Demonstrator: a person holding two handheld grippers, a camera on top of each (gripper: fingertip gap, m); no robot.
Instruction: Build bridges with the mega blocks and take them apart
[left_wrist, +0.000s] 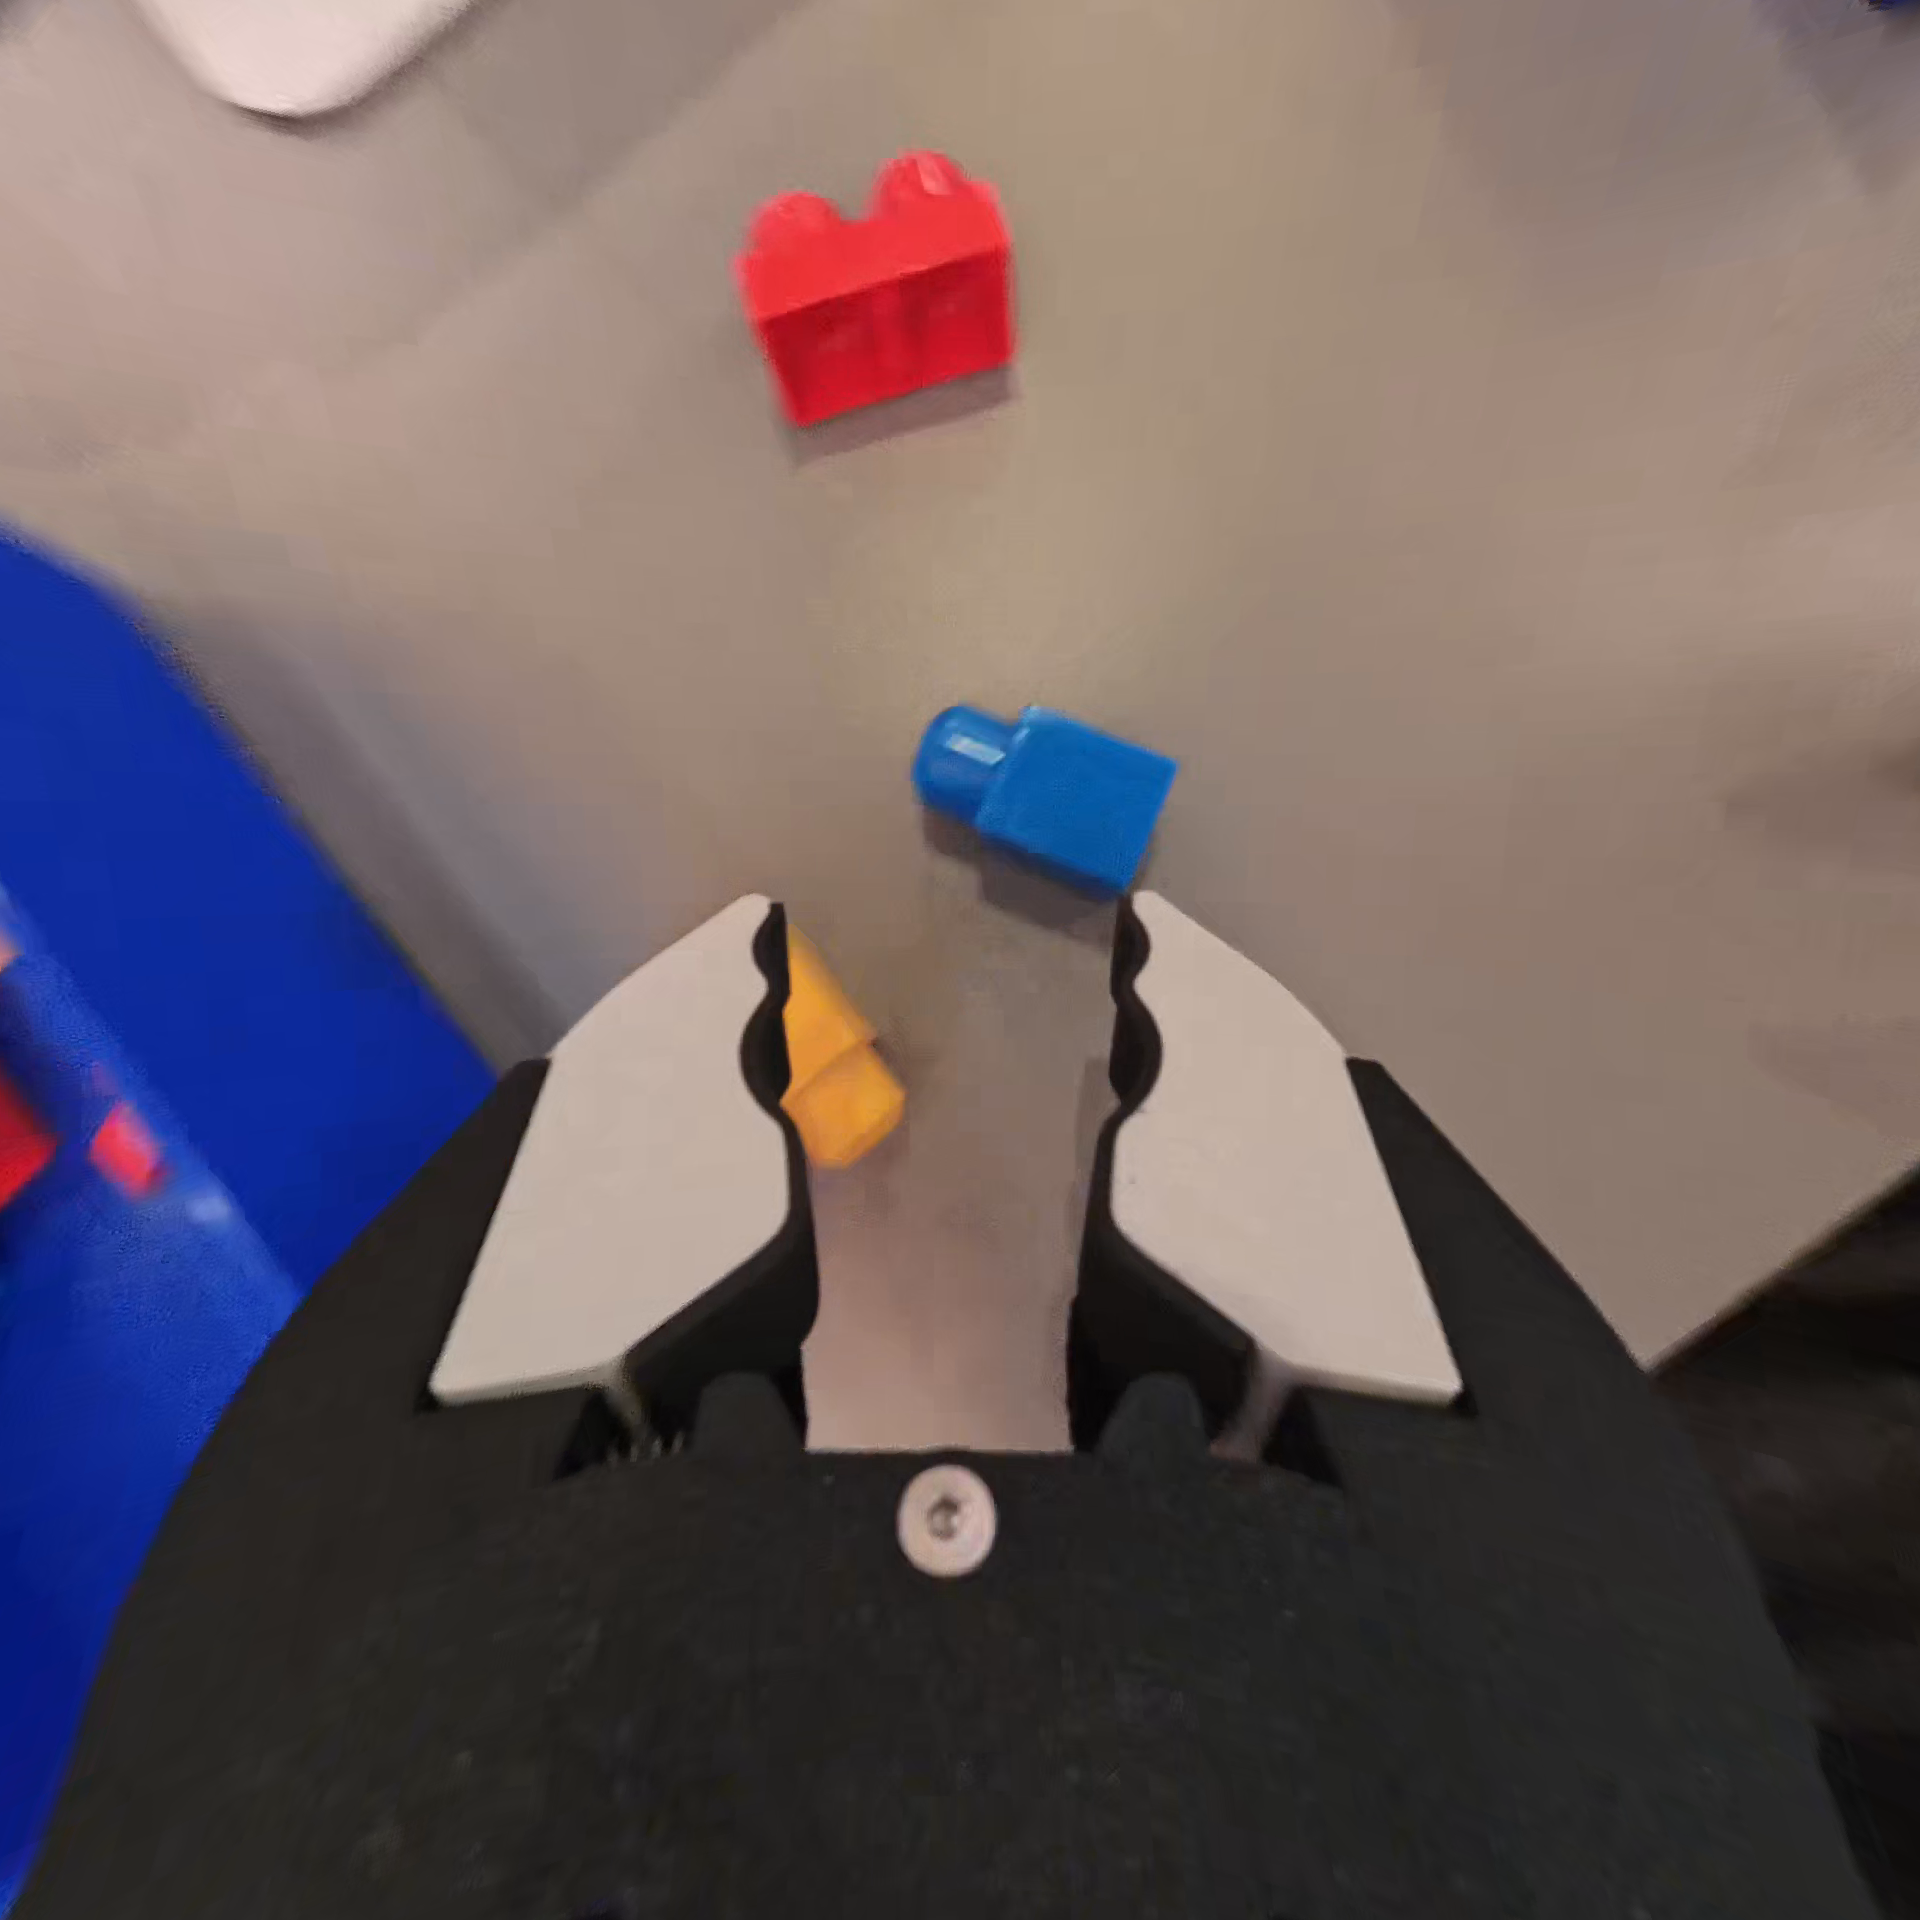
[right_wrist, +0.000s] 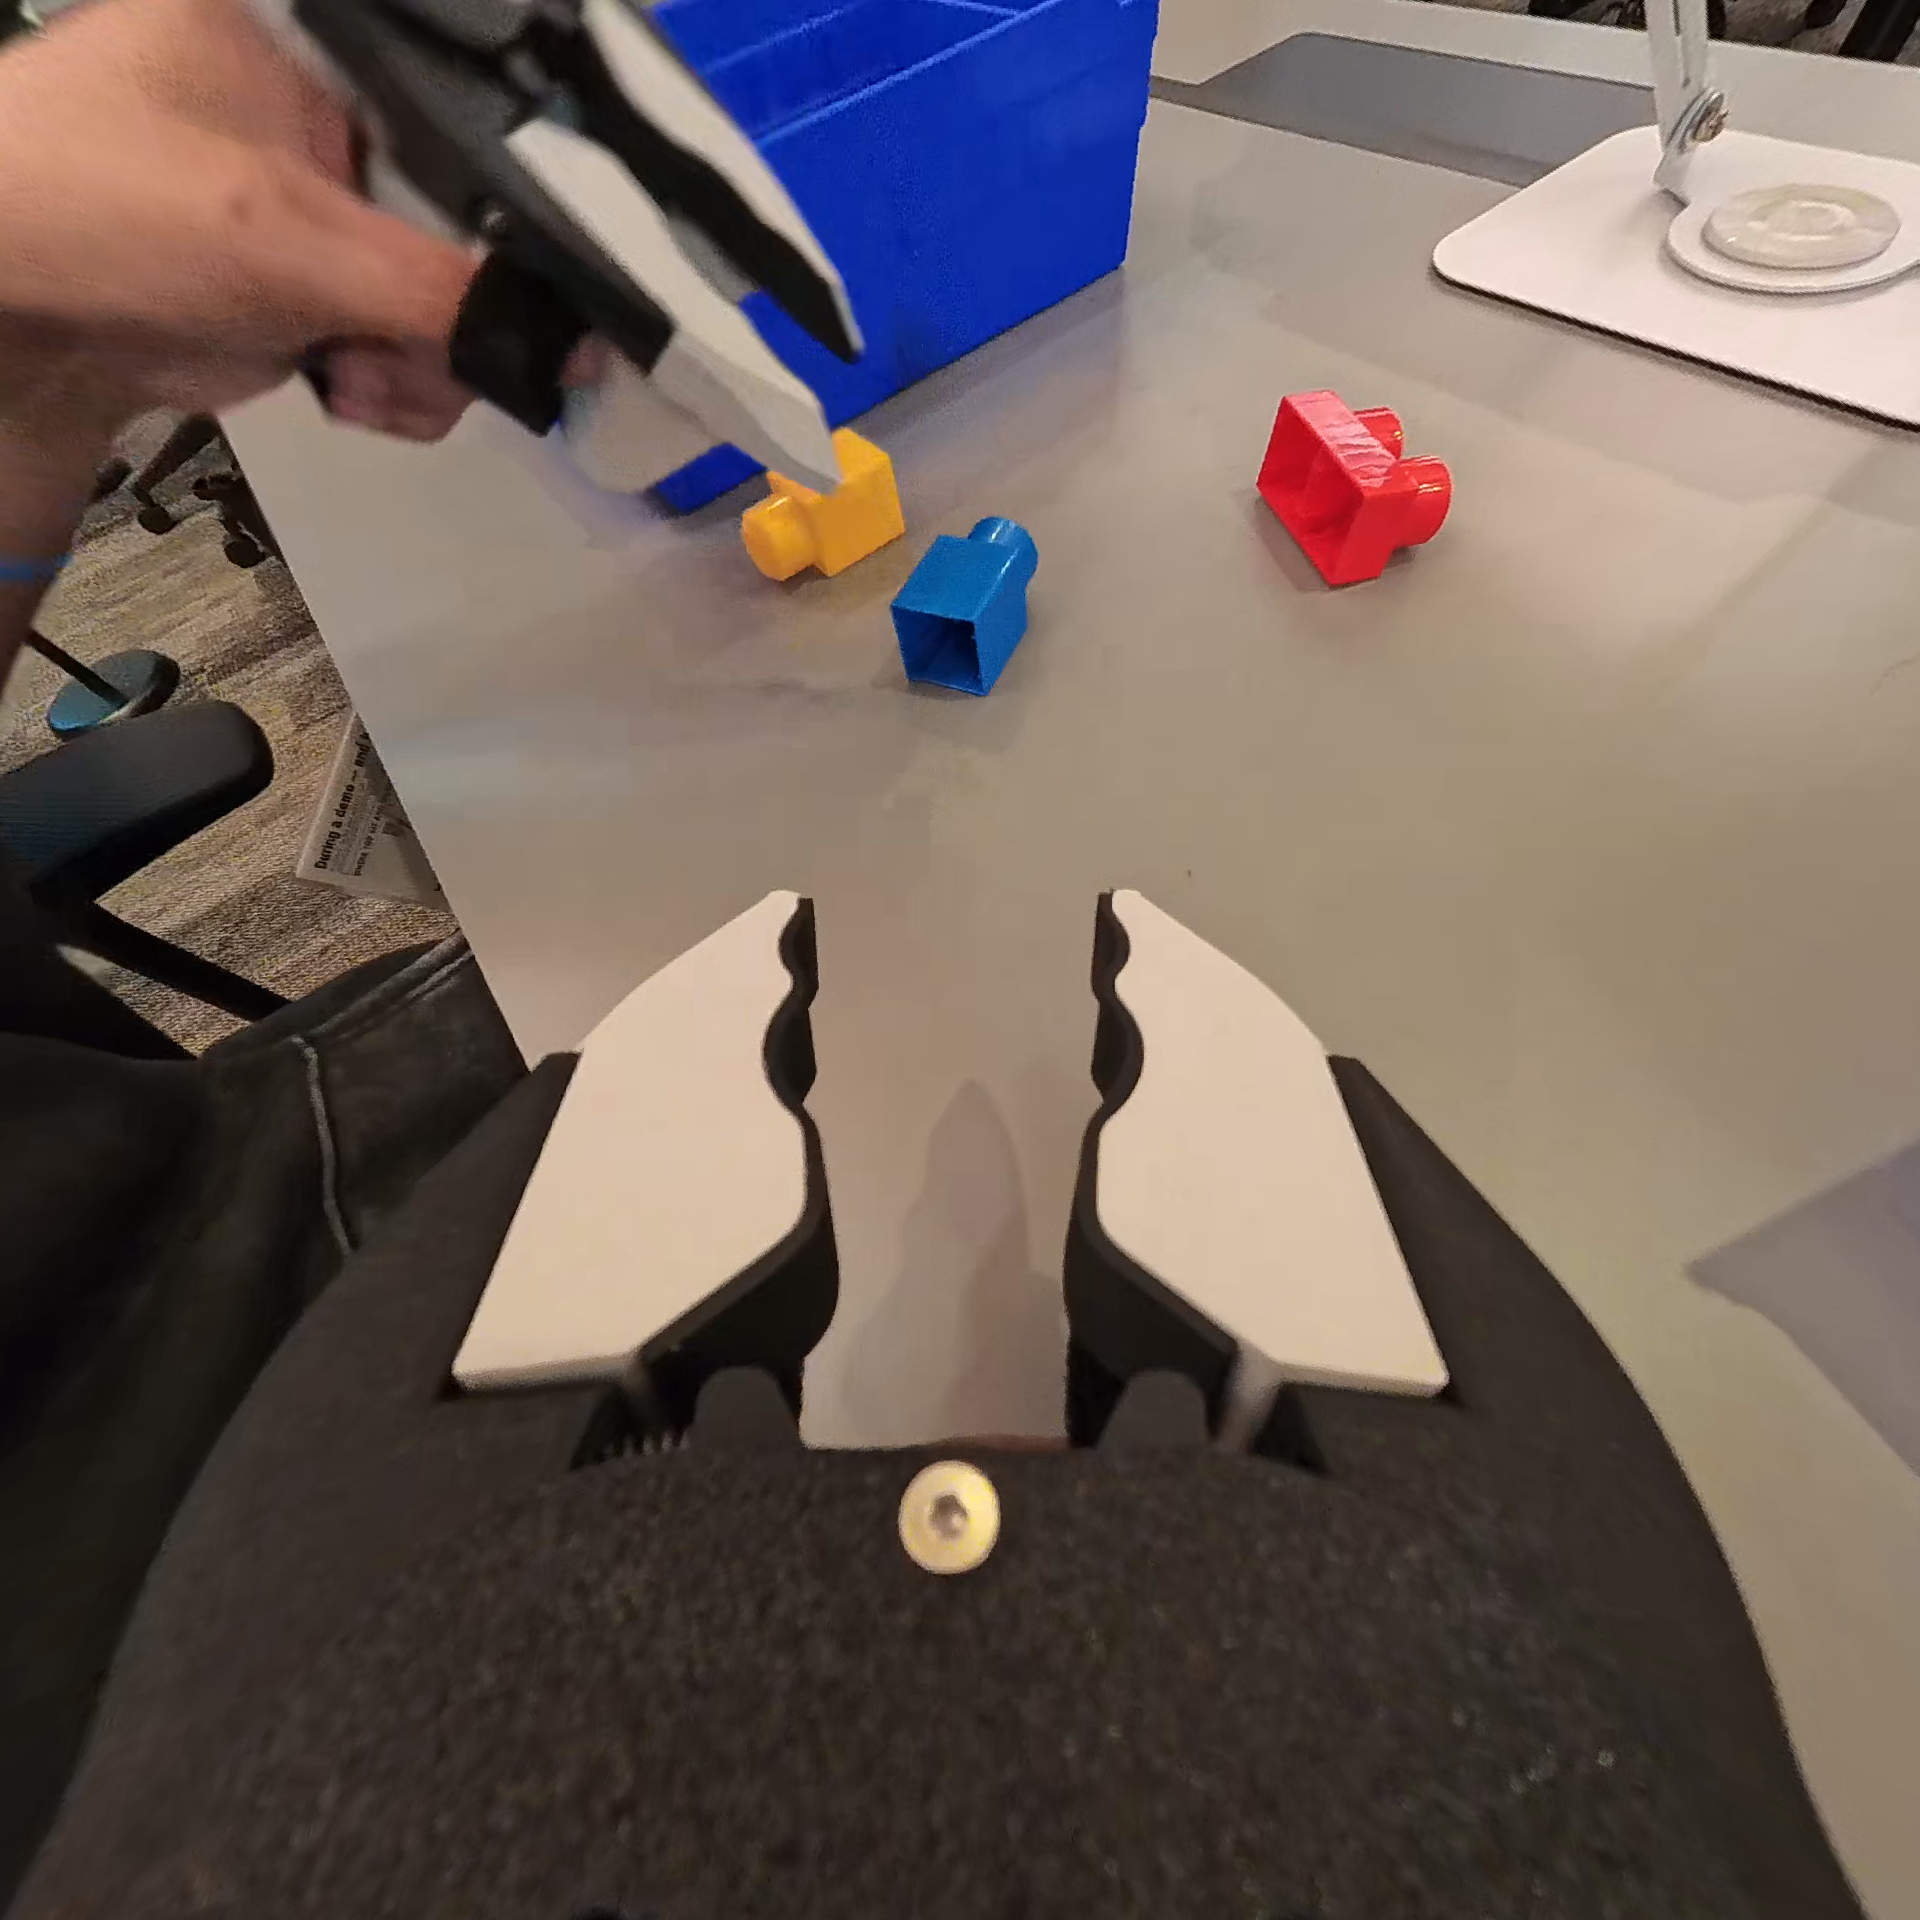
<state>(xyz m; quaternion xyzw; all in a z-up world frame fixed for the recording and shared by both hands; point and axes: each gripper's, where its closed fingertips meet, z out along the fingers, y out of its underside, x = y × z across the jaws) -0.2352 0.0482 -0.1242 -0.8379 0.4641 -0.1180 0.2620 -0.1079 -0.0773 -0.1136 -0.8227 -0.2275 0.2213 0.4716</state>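
Three mega blocks lie loose on the grey desk, none joined to another. In the right wrist view the yellow block is on its side at about 11 o'clock from centre, just in front of the blue bin; the blue block is just beside it toward 4 o'clock, tipped over with its hollow underside facing the camera, and the two are close but apart. The red block, a two-stud piece, also lies on its side well apart from them at about 1 o'clock. The left claw, held in a person's hand, reaches down from the 10 o'clock corner with its fingers spread; one fingertip is at the top of the yellow block, though whether it touches cannot be told. In the left wrist view the same left claw is spread wide, the yellow block showing beside the inner edge of its 9 o'clock finger, the blue block just beyond the tip of the 3 o'clock finger, and the red block farther off at 12 o'clock. The right claw is likewise spread, pinching nothing, over bare desk near the front edge. A white stand base rests at 2 o'clock in the right wrist view.
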